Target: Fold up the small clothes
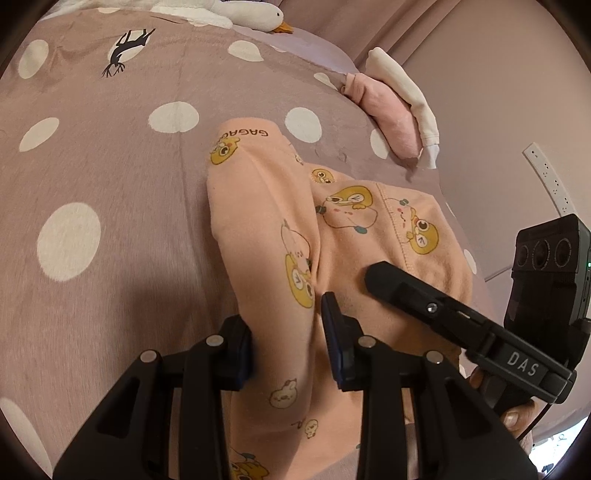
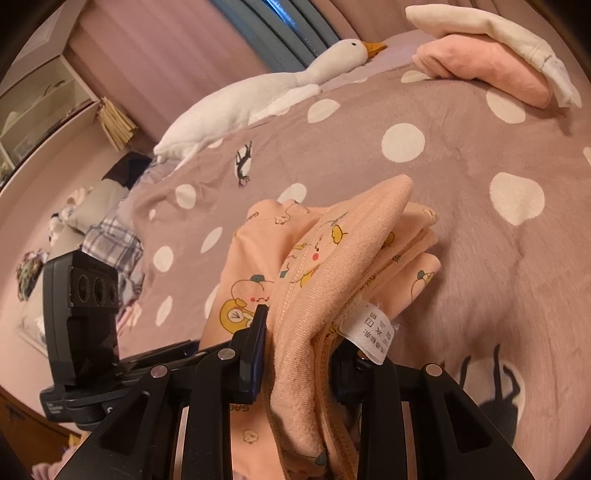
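A peach garment (image 1: 343, 236) printed with yellow cartoon ducks is being held partly folded on the bed, a raised fold running from near to far along its left side. In the right wrist view, bunched layers of the peach garment (image 2: 332, 258) are being lifted, its white care label (image 2: 371, 332) hanging out.

The near end of the peach garment (image 1: 280, 424) runs off the bottom edge between the left gripper (image 1: 288, 332) fingers, so I can't see where it ends. The right gripper (image 2: 299, 354) has its right finger buried behind the bunched cloth and the care label (image 2: 373, 332), whose print is too small to read. Far off, the plush goose (image 1: 255, 14) is cut by the top edge, and the clutter on the shelf (image 2: 40, 107) at far left is too blurred to make out.
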The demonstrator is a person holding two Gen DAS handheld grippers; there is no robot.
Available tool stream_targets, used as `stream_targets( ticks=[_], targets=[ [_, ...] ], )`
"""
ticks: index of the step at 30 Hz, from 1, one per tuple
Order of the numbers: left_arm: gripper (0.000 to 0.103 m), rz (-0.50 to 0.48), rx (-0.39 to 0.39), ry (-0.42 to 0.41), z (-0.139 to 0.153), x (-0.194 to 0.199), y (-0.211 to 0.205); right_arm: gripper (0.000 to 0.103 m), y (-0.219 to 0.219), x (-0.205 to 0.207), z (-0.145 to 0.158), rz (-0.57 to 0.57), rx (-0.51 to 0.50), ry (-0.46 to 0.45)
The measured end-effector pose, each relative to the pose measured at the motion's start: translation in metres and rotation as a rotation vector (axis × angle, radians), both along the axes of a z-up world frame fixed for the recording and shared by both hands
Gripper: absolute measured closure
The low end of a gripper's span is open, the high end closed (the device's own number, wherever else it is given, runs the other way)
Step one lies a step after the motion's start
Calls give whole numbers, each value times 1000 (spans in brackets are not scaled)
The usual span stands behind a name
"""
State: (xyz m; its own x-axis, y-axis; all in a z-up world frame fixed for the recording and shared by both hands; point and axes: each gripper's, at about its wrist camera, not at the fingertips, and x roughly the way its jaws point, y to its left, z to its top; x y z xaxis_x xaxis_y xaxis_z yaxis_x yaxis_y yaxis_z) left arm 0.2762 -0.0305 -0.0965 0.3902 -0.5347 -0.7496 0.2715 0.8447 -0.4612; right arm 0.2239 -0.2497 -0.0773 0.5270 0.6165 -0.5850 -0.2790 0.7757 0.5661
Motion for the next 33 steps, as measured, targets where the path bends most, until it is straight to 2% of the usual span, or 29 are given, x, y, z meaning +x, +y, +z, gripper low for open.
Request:
stream_targets(
  ticks=[21, 33],
  targets=[
    [72, -38, 27, -40, 22, -78, -9, 73, -7, -67, 19, -3, 36, -26],
    [72, -43, 43, -42, 24, -116, -7, 74, -8, -99, 19, -8, 54, -31]
  ],
)
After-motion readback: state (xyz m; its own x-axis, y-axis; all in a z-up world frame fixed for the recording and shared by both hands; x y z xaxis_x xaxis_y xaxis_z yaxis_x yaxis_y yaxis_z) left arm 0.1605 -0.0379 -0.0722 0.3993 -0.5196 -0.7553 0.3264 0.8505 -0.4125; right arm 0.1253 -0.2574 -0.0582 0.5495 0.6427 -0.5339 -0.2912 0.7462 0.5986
